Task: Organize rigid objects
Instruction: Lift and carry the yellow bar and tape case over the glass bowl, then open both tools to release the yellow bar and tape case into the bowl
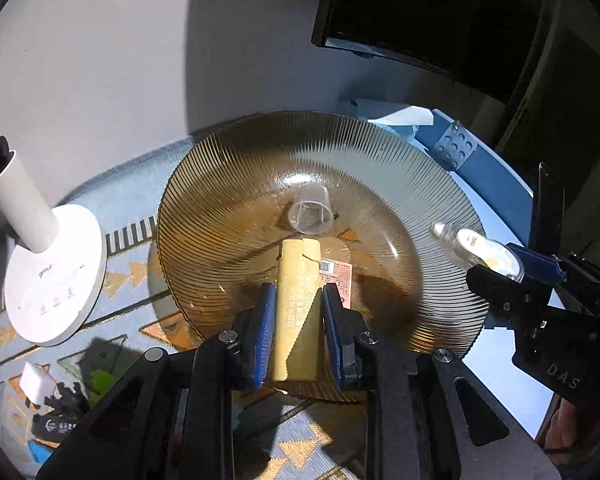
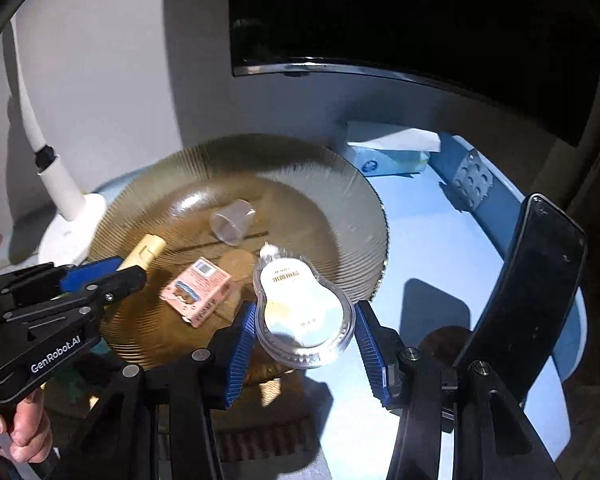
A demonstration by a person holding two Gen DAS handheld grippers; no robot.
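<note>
My left gripper [image 1: 298,292] is shut on a yellow lighter [image 1: 296,300], held low over the near side of a ribbed amber glass plate [image 1: 220,152]. On the plate lie a small clear cup [image 1: 310,214] on its side and a pink box [image 1: 338,276]. My right gripper [image 2: 306,316] is shut on a pear-shaped clear container [image 2: 300,312] with a white label, above the plate's [image 2: 260,160] right rim. The right wrist view also shows the cup [image 2: 232,222], the pink box [image 2: 198,290], the lighter [image 2: 146,250] and the left gripper [image 2: 112,272].
A white lamp base [image 1: 52,276] stands left of the plate on a patterned mat [image 1: 132,272]. A tissue box [image 2: 388,152] and a metal bracket [image 2: 472,180] sit at the back of the blue table [image 2: 440,260]. A black slab [image 2: 528,292] stands upright at right. A hand [image 2: 16,432] grips the left handle.
</note>
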